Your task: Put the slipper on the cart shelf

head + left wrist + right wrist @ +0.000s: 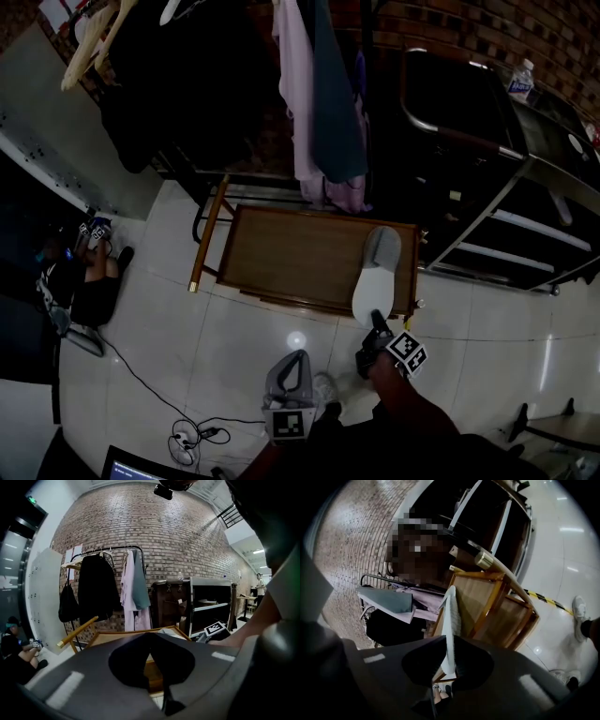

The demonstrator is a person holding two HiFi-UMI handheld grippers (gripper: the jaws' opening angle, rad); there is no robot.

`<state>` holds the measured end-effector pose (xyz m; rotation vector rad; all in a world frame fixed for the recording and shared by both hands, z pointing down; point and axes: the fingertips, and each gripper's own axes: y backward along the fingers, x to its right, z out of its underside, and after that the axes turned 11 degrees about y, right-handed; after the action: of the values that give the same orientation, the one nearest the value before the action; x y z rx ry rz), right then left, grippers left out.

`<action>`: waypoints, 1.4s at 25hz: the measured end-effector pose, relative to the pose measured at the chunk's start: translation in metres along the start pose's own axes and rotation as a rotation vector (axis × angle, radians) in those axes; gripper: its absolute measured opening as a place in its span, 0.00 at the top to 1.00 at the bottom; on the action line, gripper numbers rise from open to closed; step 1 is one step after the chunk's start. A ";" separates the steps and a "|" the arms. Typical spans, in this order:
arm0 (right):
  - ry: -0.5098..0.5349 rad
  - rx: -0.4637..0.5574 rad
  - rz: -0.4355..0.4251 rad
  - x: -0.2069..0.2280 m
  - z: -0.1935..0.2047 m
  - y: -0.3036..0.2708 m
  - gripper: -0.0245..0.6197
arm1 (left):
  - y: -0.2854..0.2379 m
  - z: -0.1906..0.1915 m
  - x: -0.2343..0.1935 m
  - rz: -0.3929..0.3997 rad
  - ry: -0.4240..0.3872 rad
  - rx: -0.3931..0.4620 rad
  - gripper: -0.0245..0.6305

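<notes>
White slipper (377, 270): we pinch its heel in our right hand-held gripper (376, 326) so it reaches ahead over the cart shelf (291, 255). Our left hand-held gripper (294, 367) is closed, empty.

The left gripper (151, 641) points its closed, empty jaws at the wooden cart (107, 639); beyond it, clothes (133, 585) hang against a brick wall (178, 536).

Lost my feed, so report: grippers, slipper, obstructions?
Right gripper shut on slipper at its heel. Slipper over cart shelf, right end. Left gripper shut, empty. Nothing in the way.
</notes>
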<state>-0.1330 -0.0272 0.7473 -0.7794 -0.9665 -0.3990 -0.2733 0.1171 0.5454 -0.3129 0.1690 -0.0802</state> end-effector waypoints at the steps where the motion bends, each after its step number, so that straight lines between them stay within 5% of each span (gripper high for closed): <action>1: 0.007 0.004 -0.009 -0.005 -0.002 0.005 0.90 | 0.000 -0.001 0.000 0.000 0.009 0.004 0.94; 5: 0.051 0.010 -0.063 -0.031 -0.007 0.030 0.90 | -0.002 -0.010 -0.002 0.015 0.023 0.026 0.94; 9: 0.228 0.044 -0.112 -0.061 -0.022 0.063 0.91 | -0.006 -0.018 0.000 0.044 0.017 0.052 0.94; 15: 0.758 0.201 -0.056 -0.114 -0.065 0.116 0.91 | -0.018 -0.046 0.006 0.108 -0.018 0.117 0.94; 18: 1.018 0.316 0.013 -0.142 -0.088 0.140 0.91 | -0.028 -0.063 0.009 0.138 0.027 0.141 0.94; 24: 1.405 0.492 0.146 -0.188 -0.115 0.176 0.91 | -0.043 -0.085 0.021 0.228 0.086 0.184 0.94; 31: 1.524 0.562 0.246 -0.198 -0.122 0.201 0.90 | -0.043 -0.102 0.042 0.295 -0.006 0.230 0.94; 35: 1.677 0.523 0.302 -0.199 -0.115 0.208 0.90 | -0.044 -0.105 0.056 0.317 -0.025 0.239 0.94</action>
<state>-0.0422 0.0199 0.4551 0.0619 0.6226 -0.3569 -0.2390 0.0377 0.4519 -0.0466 0.1800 0.2160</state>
